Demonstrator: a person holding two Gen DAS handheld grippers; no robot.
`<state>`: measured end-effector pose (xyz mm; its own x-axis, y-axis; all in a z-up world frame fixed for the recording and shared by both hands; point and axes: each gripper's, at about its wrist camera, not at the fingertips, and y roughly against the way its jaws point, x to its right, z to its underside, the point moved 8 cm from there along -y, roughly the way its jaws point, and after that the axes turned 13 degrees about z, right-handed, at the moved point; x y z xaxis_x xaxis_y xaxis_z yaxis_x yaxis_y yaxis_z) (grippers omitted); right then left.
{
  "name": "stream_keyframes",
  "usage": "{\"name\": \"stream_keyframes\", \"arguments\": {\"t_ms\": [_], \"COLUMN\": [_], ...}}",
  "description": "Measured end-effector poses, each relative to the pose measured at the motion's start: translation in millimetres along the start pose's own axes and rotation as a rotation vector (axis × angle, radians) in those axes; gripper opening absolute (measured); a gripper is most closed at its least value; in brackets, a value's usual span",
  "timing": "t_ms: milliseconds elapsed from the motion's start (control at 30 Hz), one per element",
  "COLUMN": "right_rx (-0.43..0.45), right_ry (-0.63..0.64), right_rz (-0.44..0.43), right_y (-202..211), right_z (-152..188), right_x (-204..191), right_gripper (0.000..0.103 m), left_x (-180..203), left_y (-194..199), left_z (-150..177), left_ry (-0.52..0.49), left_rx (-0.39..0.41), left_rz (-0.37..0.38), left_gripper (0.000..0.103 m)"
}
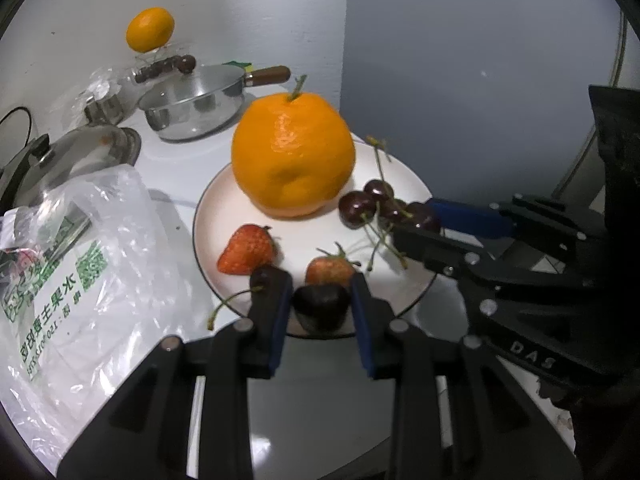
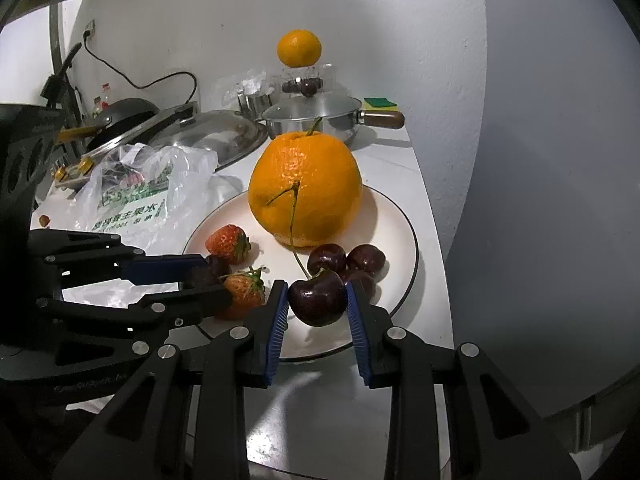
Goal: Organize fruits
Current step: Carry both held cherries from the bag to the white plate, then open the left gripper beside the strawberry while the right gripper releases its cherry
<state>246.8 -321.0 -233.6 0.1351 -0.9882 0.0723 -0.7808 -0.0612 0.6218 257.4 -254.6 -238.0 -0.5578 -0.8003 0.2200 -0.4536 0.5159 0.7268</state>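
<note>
White plate [image 2: 404,216] with orange [image 2: 306,188], strawberries [image 2: 227,243], cherries [image 2: 366,258].

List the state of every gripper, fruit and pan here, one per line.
left gripper: shut on a dark cherry
right gripper: shut on a cherry
plate: holds orange, strawberries, cherries
orange: upright, stem up
saucepan: lid on
plastic bag: crumpled beside plate

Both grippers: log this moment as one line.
left gripper: shut on dark fruit | right gripper: shut on cherry | both over plate
</note>
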Motion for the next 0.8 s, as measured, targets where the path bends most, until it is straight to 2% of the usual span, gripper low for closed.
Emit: {"name": "stream_keyframes", "arguments": {"t_ms": [267,400,500,800], "right_rx": [-0.005,-0.005,0.001,0.013], "right_ry": [-0.002,0.0,-0.01,-0.003], "right_rz": [0.013,0.016,0.022,0.041], "right_y": [0.9,1.4,3.4,9.6], "right_z": [1.3,1.2,-0.6,-4.7], "right_x": [1.7,1.5,3.9,5.1], "right_gripper": [0.032,0.033,0.041,0.041], "left_x": [-2.6,-3.7,-5.8,-7.7], "left_y": [0.3,5.0,9.0,15.8], "left_z": [-0.1,-2.3,-3.6,-2.2], "left_ry": [0.015,0.022,0.027,0.026], "left_rx": [-0.002,0.017,0.032,0.047], "left_rz": [-0.014,-0.017,-0.016,-0.026], "left_gripper": [0.032,0.053,0.053,0.053]}}
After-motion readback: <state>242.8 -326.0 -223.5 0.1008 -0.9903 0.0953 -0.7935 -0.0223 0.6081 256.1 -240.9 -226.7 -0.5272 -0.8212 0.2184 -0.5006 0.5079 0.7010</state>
